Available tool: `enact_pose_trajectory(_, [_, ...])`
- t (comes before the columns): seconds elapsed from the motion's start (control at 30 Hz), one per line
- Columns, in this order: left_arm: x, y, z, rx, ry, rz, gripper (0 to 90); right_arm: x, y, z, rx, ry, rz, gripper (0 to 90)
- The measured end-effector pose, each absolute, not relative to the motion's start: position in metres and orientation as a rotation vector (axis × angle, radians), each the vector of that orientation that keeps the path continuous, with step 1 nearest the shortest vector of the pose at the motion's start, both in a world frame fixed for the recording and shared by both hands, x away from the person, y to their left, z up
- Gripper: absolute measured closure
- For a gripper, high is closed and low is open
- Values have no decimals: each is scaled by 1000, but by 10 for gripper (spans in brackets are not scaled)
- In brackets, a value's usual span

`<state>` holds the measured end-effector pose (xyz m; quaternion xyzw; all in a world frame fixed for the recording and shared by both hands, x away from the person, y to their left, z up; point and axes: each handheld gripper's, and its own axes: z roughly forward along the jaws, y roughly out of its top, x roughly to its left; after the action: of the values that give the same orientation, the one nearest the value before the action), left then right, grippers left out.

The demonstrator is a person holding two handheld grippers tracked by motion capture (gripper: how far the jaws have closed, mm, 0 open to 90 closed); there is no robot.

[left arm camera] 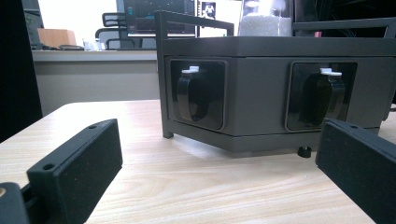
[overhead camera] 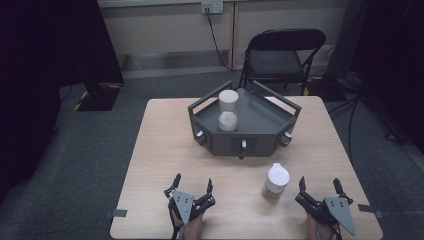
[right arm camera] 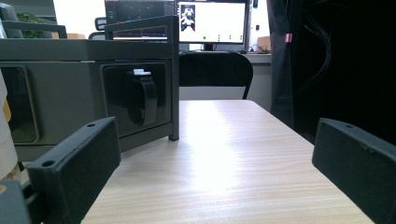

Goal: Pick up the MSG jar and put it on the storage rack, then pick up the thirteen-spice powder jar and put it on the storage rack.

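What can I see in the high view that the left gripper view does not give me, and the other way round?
The high view alone gives the white-lidded jar standing on the light wooden table, the black folding chair, and both open grippers, left gripper and right gripper. The left gripper view alone gives the dark knobs close up, and a monitor behind. Both share the dark grey angular tray and the table.

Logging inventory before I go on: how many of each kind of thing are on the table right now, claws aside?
Lidded white jars: 2, one inside the tray, one on the table
Grey angular tray with front latches: 1
Total: 3
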<state>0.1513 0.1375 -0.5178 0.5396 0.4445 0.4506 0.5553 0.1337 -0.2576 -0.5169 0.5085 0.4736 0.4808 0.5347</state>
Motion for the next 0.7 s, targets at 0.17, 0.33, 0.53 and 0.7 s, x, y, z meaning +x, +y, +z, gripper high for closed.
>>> enact_pose_trajectory(0.17, [151, 137, -518, 1275, 1051, 1064, 0, 134, -257, -517, 1214, 1128, 1145, 2])
enact_pose_trajectory(0.33, [151, 137, -518, 1275, 1050, 1064, 0, 134, -257, -517, 1215, 1122, 1142, 2])
enact_pose_trajectory(0.53, [151, 137, -518, 1275, 1050, 1064, 0, 134, -256, -516, 1223, 1119, 1139, 2])
enact_pose_trajectory(0.7, [151, 137, -517, 1275, 1053, 1066, 0, 133, -263, -515, 1206, 1152, 1174, 0])
